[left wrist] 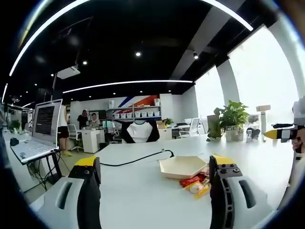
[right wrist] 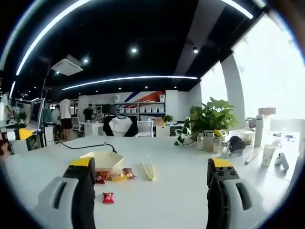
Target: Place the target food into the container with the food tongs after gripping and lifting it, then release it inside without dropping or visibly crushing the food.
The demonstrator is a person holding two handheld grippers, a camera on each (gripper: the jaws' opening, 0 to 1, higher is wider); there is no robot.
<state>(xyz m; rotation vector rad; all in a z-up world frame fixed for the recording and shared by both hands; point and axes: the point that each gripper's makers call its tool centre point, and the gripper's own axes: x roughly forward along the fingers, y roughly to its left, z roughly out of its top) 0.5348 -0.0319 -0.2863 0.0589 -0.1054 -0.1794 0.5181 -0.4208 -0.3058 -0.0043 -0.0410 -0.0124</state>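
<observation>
Both tongs, left (left wrist: 155,179) & right (right wrist: 150,179), are hovering released w/ nothing held, small wrapped snacks (right wrist: 113,175) lying ahead-left of right tongs beside the cream hexagonal tray (right wrist: 102,160) on white worktop (right wrist: 167,200); risk: over-squeezing crushing them.

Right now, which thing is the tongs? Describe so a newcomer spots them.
On the white table, find the shallow cream container with wrapped snacks in front. The tongs lie just right of those snacks: a thin, pale yellow V, the one long, slim item there.
</observation>
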